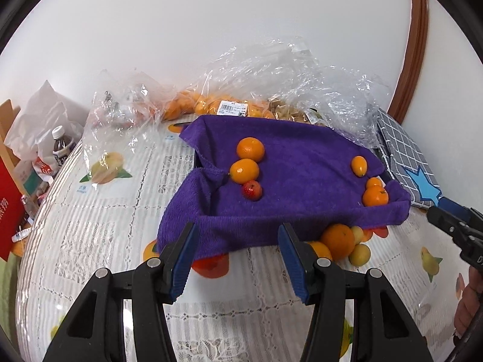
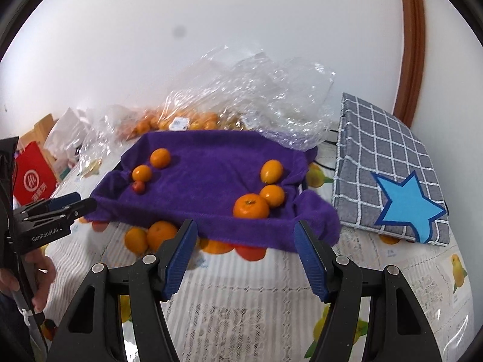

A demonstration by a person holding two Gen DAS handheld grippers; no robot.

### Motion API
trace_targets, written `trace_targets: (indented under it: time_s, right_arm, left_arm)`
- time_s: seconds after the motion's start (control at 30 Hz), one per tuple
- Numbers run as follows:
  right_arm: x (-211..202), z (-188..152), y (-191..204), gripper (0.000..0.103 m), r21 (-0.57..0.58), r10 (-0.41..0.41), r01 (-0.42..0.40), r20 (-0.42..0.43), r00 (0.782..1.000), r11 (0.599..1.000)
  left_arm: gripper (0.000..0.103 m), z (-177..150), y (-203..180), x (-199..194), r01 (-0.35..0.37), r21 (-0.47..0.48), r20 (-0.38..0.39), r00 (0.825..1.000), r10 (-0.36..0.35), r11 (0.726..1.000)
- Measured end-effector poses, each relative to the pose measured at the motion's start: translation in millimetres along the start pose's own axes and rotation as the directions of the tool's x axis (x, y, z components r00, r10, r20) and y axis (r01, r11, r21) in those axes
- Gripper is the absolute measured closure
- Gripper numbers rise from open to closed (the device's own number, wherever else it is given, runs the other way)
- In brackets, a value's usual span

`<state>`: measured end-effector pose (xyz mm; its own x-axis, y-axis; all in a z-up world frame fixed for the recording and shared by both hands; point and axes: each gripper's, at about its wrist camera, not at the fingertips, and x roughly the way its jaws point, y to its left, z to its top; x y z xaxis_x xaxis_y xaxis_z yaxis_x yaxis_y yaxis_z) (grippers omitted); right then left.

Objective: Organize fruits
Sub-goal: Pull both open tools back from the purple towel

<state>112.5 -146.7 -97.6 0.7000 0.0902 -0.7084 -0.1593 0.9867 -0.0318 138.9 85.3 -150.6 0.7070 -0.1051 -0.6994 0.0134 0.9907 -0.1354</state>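
A purple towel [image 1: 289,163] lines a tray on the table; it also shows in the right wrist view [image 2: 211,163]. On its left lie two oranges [image 1: 250,149] [image 1: 244,171] and a small red fruit [image 1: 252,190]. On its right lie a kumquat [image 1: 359,166] and two small oranges [image 1: 375,196]. Loose fruit [image 1: 338,241] lies on the table by the towel's near edge, seen too in the right wrist view [image 2: 161,235]. My left gripper [image 1: 238,259] is open and empty before the towel. My right gripper [image 2: 244,256] is open and empty near the towel's front edge.
Clear plastic bags [image 1: 271,78] with oranges sit behind the tray. A grey checked notebook with a blue star [image 2: 389,175] lies to the right. A bottle [image 1: 62,147], white bags and a red bag [image 2: 33,175] crowd the far left. The tablecloth [image 1: 120,241] has printed fruit.
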Motion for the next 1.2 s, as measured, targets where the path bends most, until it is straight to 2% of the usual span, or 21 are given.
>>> trace_targets:
  time_s: [0.17,0.33,0.7,1.2]
  right_arm:
    - [1.3,-5.1,5.5,0.037,-0.015,0.013,-0.013,-0.005,1.000,1.000]
    - [3.6,-9.8,8.9,0.037,-0.013,0.025,-0.025,-0.017,1.000,1.000]
    - [14.5,-19.2,7.9,0.040,0.006,0.029,-0.029,-0.052,0.998,1.000]
    - [29.6,-21.6,18.8,0.041,-0.023,0.045,-0.047,-0.096,0.994,0.999]
  left_arm:
    - [0.051,-9.4,5.4,1.2,0.032,-0.021,-0.025,0.999,-0.032,0.999]
    - [0.051,-17.3,12.4,4.4,0.034,-0.046,-0.049,0.998,-0.037,0.998]
    - [0.051,-27.8,29.1,8.2,0.054,-0.070,-0.045,0.997,-0.057,0.996]
    - [0.051,-31.5,47.0,12.4,0.061,-0.125,-0.034,0.997,-0.066,0.990]
